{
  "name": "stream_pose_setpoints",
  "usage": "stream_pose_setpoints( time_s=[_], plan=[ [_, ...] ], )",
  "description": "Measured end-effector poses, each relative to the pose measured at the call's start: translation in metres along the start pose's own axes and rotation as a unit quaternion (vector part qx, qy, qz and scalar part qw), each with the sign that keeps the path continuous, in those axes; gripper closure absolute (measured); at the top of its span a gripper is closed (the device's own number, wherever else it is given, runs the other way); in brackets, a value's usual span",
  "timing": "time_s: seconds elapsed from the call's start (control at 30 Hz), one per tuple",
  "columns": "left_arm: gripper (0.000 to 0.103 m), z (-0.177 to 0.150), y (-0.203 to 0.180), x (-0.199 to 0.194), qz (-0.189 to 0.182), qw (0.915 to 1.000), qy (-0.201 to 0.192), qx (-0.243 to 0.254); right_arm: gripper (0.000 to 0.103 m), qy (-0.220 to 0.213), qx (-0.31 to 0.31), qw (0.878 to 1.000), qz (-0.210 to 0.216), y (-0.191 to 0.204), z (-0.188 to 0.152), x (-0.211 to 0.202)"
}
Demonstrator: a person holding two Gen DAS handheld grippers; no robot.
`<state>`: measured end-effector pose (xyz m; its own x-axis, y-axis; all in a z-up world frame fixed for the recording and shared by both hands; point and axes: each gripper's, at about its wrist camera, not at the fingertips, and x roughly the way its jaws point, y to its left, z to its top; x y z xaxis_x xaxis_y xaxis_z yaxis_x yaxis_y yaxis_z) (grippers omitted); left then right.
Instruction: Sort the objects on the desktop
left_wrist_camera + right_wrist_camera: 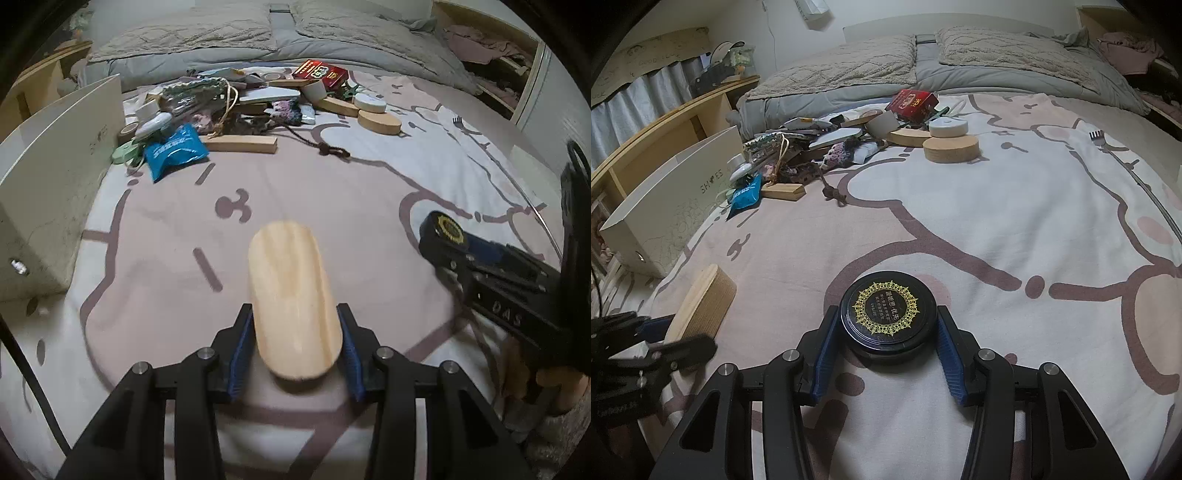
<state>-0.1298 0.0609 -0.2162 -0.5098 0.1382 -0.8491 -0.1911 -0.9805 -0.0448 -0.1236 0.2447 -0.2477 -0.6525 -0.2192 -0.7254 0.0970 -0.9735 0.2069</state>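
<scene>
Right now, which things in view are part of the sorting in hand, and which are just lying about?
In hand:
- wooden oval block, between the left gripper pads
- black round tin, in the right gripper
- clutter pile, unsorted

Lying about:
- pillows
- shoe box
- bedspread

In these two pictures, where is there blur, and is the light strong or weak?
Left wrist view: dim, soft light; the wood block looks slightly smeared, and the right tool is blurred at the edge. Right wrist view: the black tin is sharp, the left tool is blurred; both views bend and darken toward the corners.
</scene>
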Motion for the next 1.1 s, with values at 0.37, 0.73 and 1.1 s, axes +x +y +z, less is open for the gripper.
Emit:
stream_pose_setpoints(
  time_s=[0.37, 0.73, 1.1],
  plan=[
    [0.027, -0.020, 0.030, -0.012, 0.054, 0.9970, 0.002, -0.055, 0.053, 0.000, 0.000, 1.000, -0.001, 0.000, 0.000, 0.001],
    [0.021, -0.019, 0.062, -0.006, 0.112, 0.9907, -0.013, -0.076, 0.053, -0.001, 0.001, 1.000, 0.002, -0.001, 0.000, 0.001],
    [0.006, -0.014, 0.080, 0.000, 0.106, 0.9886, -0.023, -0.104, 0.053, -0.001, 0.001, 1.000, 0.003, 0.000, -0.001, 0.002]
  ],
)
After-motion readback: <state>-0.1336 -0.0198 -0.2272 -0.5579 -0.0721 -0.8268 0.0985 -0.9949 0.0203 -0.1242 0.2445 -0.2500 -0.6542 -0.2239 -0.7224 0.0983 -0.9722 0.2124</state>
